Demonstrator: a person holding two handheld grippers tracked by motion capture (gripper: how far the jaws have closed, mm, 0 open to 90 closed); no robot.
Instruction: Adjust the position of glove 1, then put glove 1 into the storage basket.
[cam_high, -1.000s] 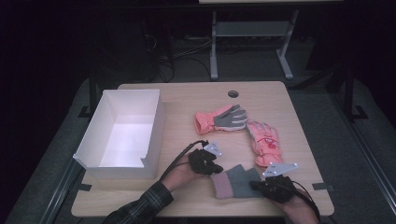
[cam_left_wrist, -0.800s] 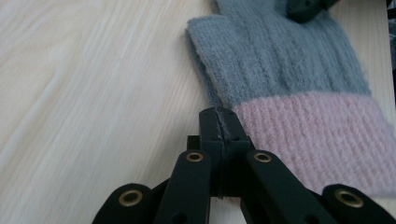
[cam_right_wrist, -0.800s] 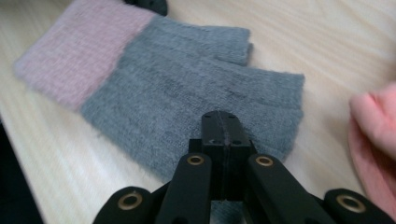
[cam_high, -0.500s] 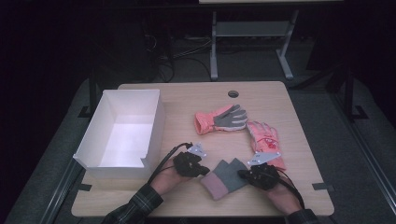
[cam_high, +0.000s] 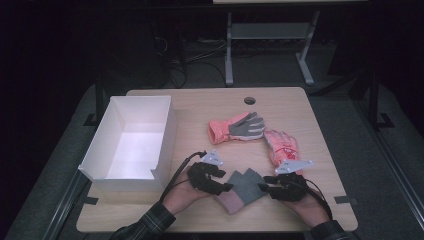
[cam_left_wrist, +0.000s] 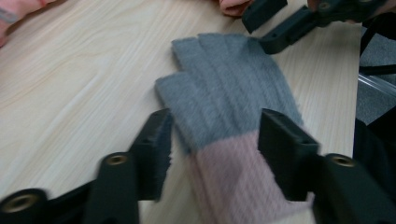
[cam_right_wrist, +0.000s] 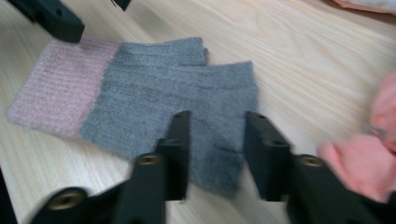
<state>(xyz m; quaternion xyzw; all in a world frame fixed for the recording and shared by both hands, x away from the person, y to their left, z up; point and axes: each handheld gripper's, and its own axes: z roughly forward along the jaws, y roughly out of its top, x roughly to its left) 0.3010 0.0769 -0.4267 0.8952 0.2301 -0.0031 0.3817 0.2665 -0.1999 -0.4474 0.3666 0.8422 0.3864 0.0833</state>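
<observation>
Wooden table (cam_high: 300, 107), high view: one white rectangular box (cam_high: 135, 140) at 9 o'clock, two coral gloves (cam_high: 237, 127) (cam_high: 281, 146) around 1 o'clock, one grey-and-pink knit glove (cam_high: 240, 189) flat at 6 o'clock between the left gripper (cam_high: 226, 187) and right gripper (cam_high: 263, 185). Left gripper view: left gripper (cam_left_wrist: 215, 140) jaws spread wide, straddling the fuzzy knit glove (cam_left_wrist: 229, 98) near its pink cuff, contact unclear. Right gripper view: right gripper (cam_right_wrist: 217, 149) jaws parted over the grey finger end of the glove (cam_right_wrist: 163, 102), not pinching it.
</observation>
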